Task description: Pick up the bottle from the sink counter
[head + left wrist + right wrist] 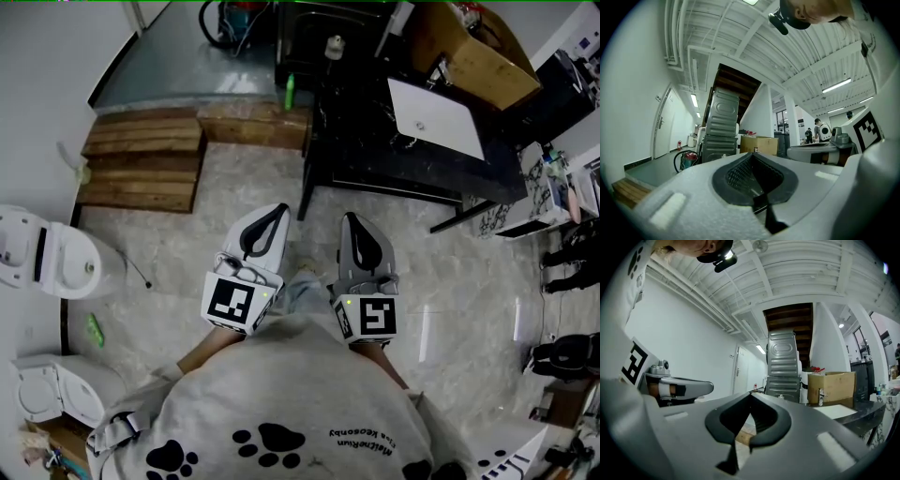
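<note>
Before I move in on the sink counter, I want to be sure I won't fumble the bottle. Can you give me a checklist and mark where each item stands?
1. Left gripper free: ok. Its jaws are together with nothing between them.
2. Right gripper free: ok. Its jaws are together with nothing held.
3. Jaws ready to take a bottle: not ok. Both are shut.
4. Bottle picked out: cannot tell. A small green bottle stands by the counter at its left corner, and a white item sits farther back.
5. Within reach: not ok. Both grippers are close to the body, well short of the counter.
</note>
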Tool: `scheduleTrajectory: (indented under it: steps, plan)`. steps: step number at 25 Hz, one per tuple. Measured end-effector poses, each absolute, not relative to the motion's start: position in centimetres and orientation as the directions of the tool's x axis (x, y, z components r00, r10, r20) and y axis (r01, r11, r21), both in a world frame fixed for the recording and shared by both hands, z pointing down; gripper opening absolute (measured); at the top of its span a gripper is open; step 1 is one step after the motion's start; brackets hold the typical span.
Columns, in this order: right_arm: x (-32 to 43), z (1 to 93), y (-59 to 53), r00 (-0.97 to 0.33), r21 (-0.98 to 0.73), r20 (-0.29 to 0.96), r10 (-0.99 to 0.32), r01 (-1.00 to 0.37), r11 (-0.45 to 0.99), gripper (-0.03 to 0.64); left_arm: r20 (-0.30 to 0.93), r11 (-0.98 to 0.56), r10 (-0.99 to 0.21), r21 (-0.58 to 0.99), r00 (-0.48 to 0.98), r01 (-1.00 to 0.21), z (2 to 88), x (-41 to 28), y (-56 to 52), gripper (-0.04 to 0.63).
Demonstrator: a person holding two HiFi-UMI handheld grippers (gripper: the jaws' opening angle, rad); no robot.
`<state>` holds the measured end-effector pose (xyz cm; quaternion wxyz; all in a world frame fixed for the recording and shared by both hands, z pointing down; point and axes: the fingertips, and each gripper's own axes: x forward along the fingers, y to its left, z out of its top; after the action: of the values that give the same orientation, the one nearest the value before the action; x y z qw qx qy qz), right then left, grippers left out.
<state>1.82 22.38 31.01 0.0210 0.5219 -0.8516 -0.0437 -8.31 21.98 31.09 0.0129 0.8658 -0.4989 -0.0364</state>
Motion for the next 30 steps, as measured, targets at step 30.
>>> scheduleTrajectory:
  steps: [30]
  plan:
    - [6.9,30.3,-1.0,-0.598,0.065,-0.029,-0.801,-0.801,0.595,0.002,-0.039,-0.362,-0.932,0.041,0.361,-0.931,29.9,-3.1,1.2,-0.002]
